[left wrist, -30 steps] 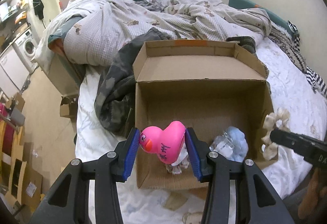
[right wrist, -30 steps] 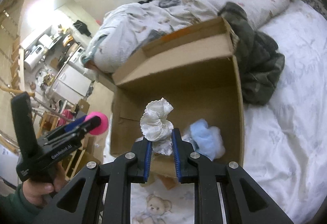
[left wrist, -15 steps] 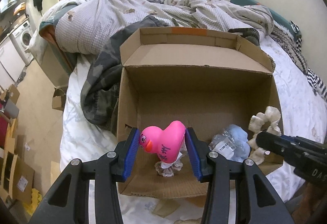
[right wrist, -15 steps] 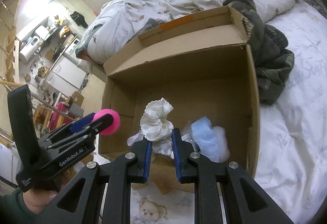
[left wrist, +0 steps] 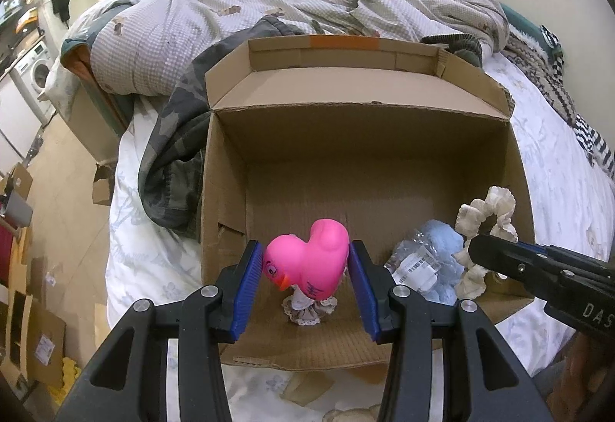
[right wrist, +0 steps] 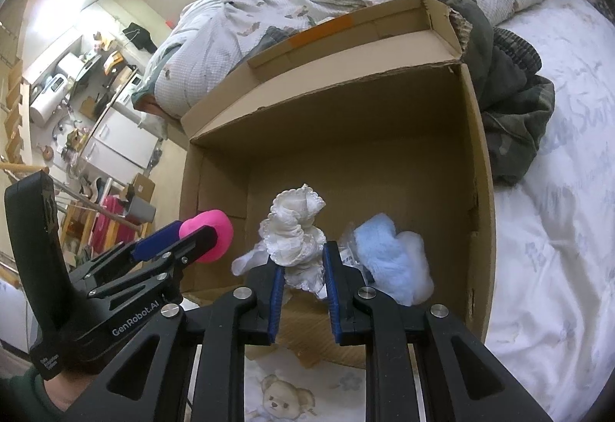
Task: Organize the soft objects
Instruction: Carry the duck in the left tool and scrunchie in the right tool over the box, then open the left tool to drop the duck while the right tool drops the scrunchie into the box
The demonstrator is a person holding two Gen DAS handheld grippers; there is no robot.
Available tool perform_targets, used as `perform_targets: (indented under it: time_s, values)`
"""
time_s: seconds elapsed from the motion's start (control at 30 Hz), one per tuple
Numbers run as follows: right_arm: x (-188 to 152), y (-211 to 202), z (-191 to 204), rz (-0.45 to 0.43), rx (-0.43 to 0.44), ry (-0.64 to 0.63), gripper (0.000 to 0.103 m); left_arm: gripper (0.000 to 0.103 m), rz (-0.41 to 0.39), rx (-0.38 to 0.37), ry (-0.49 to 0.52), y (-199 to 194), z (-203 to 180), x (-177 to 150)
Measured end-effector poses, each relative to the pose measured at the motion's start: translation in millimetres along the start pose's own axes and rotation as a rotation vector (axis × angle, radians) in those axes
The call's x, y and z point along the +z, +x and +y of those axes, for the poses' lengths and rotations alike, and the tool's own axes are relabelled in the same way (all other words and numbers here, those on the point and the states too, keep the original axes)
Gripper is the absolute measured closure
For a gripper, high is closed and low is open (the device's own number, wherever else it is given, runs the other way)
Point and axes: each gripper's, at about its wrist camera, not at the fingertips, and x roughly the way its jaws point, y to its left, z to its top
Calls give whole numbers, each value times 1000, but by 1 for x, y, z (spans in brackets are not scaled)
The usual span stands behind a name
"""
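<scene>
The soft objects are being gathered into an open cardboard box [left wrist: 361,137] that stands on the bed [left wrist: 553,137], and two of them are not yet released. The left gripper [left wrist: 306,268] holds a pink rubber duck [left wrist: 307,268] between its blue fingers [left wrist: 248,276]; the pads press on both sides of the duck, and it hangs above the near left part of the box floor. The right gripper [right wrist: 303,268] pinches a white frilly scrunchie [right wrist: 294,233], with its fingers [right wrist: 277,287] close together on the cloth, over the near edge of the box and a little right of the duck. Already inside the box lie a pale blue fluffy item [right wrist: 388,260] in a clear wrapper with a label, at the near right, and a small grey scrunchie with lace edge [left wrist: 307,310] on the floor just under the duck. So I judge that part of the work is done: two things are in the box, and two more are over it, ready to be let go. What is left, as far as I can see, is to open both grippers so that the duck and the white scrunchie drop inside. Near the bottom of the right view a teddy bear [right wrist: 278,399] shows on the sheet, but I cannot tell if it is a toy or only a print.
</scene>
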Motion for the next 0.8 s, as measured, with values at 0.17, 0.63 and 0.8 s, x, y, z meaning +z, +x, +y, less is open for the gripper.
perform_targets:
  time_s: [0.17, 0.63, 0.8]
  values:
    - [-1, -1, -1, -4, 5, 5, 82, 61, 7, 7, -13, 2, 3, -1]
    - [-1, -8, -13, -40, -4, 94, 27, 36, 35, 6, 5, 3, -3, -5]
    - [-1, -7, -13, -29, 0, 91, 27, 36, 47, 17, -5, 6, -2, -5]
